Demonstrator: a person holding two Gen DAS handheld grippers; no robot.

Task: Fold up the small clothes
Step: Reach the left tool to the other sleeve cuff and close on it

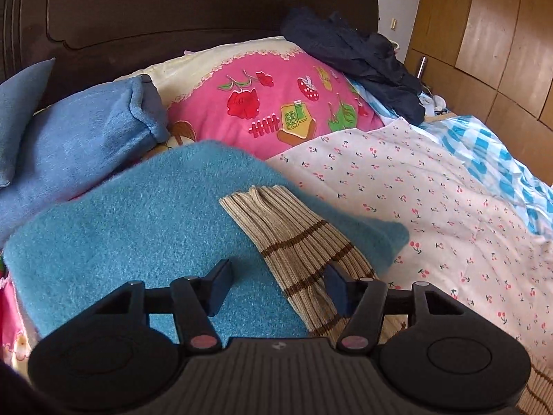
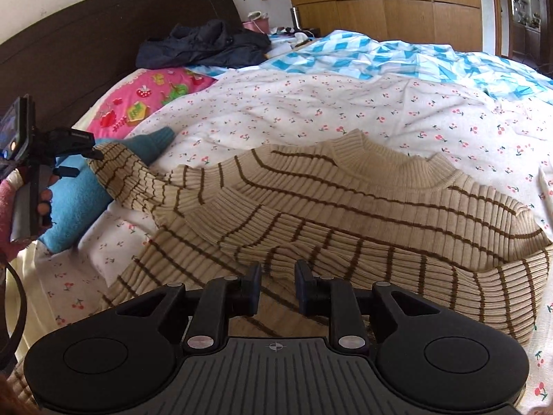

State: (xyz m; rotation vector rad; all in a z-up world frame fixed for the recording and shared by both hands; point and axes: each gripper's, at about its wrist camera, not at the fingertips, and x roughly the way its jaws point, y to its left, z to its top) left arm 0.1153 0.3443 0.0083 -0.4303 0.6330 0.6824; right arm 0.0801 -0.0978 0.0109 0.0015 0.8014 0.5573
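Hovering over the bed, the left gripper (image 1: 276, 285) has its jaws apart and clasps nothing, though the sleeve (image 1: 293, 242) of the striped sweater (image 2: 345, 214) runs between them without being pinched; that sleeve lies slantwise across a folded blue towel (image 1: 138, 235), its cuff toward the pillows; the right gripper (image 2: 278, 288) is released too, its jaws narrowly parted above the sweater's lower body with no cloth caught between the pads; the sweater itself lies spread on the cherry-print sheet (image 2: 311, 110), neckline away from the camera, one sleeve already laid across the chest and the other stretched out toward the towel; beyond it sit a pink pillow (image 1: 276, 103), a blue cushion (image 1: 76, 138), a dark jacket (image 2: 204, 45) and a blue checked quilt (image 2: 397, 55). As ribbed knit it should prove light, soft and stretchy, drooping wherever it is unsupported and dragging rather than sliding on the cotton; a pinch on a single rib would likely pull it out of shape, so the cuff, where the knit is doubled and firmer, looks the better hold for the outstretched sleeve, and the hem or shoulder seam for the body; the fuzzy towel may cling to the wool, so lifting clear before carrying seems wiser than dragging.
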